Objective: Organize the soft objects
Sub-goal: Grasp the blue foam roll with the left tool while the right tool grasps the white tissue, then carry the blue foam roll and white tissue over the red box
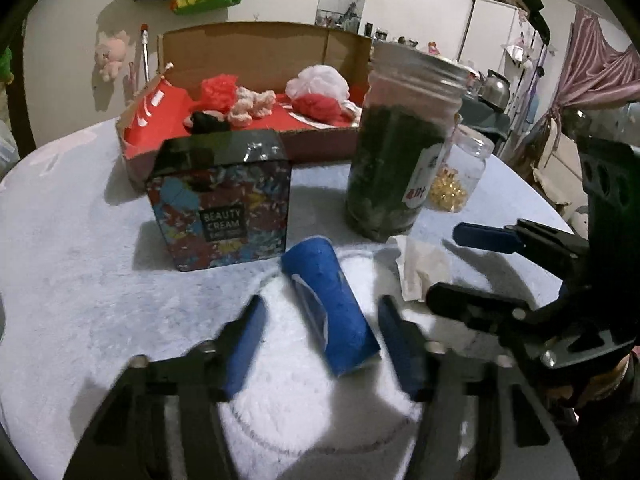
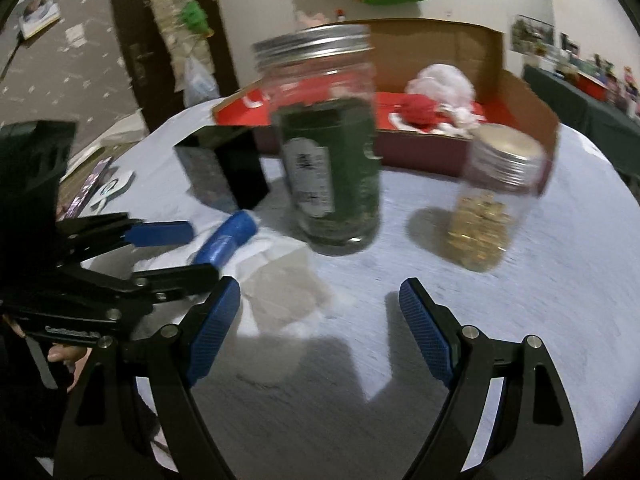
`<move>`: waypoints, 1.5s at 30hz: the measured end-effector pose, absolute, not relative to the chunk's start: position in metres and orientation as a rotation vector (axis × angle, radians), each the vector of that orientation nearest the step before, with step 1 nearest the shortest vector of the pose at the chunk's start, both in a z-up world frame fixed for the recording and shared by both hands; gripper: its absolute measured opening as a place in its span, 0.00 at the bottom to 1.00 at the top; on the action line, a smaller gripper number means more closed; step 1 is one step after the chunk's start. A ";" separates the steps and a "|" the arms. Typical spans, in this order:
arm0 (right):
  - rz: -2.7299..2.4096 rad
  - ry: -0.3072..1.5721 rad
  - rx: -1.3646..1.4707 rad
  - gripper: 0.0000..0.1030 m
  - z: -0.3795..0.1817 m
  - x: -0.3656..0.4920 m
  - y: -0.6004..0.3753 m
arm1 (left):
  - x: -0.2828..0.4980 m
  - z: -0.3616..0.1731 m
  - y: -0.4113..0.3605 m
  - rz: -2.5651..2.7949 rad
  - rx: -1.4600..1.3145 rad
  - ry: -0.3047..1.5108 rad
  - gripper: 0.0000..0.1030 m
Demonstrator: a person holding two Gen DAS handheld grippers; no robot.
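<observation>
Left wrist view: blue roll (image 1: 330, 312) lies between left gripper's (image 1: 324, 344) wide jaws, untouched; right gripper (image 2: 320, 332) gapes.

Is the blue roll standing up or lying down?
Lying down: the blue roll rests on its side on the table, between the open left claw's fingers.

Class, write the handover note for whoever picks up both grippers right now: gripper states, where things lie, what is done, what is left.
Left gripper: open, jaws either side of the blue roll lying on the table, not shut on it.
Right gripper: open, empty.
Done: soft bundles already in the cardboard box.
Left: the blue roll and the crumpled tissue are still out.
</observation>
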State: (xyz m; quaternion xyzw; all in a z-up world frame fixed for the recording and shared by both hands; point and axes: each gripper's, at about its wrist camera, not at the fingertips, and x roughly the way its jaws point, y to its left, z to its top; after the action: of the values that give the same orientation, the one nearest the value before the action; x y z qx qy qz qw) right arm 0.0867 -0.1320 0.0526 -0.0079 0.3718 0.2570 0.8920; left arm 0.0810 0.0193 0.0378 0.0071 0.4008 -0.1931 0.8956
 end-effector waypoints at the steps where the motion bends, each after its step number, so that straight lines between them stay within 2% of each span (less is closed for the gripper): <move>1: 0.537 0.770 -0.023 0.78 0.052 0.088 -0.130 | 0.083 0.038 0.020 -0.409 0.013 0.829 0.41; 2: 0.548 0.772 -0.033 0.70 0.050 0.089 -0.127 | 0.084 0.038 0.020 -0.425 0.005 0.824 0.35; 3: 0.556 0.781 -0.039 0.54 0.049 0.091 -0.125 | 0.085 0.037 0.020 -0.433 0.001 0.825 0.32; 5: 0.570 0.794 -0.044 0.36 0.045 0.093 -0.121 | 0.084 0.038 0.021 -0.436 -0.007 0.818 0.29; 8: 0.578 0.754 -0.052 0.19 0.049 0.087 -0.121 | 0.080 0.041 0.020 -0.441 -0.009 0.814 0.27; 19: 0.548 0.698 -0.009 0.17 0.071 0.074 -0.140 | 0.067 0.059 0.015 -0.486 -0.006 0.771 0.25; 45: 0.379 0.767 -0.002 0.17 0.068 0.076 -0.191 | 0.097 0.097 -0.004 -0.401 0.146 0.839 0.24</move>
State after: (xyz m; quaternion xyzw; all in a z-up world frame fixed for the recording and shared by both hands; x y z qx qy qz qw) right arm 0.0759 -0.1906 0.0682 -0.0011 0.3717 0.1837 0.9100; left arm 0.0967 -0.0044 0.0967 0.0703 0.4040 -0.1934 0.8913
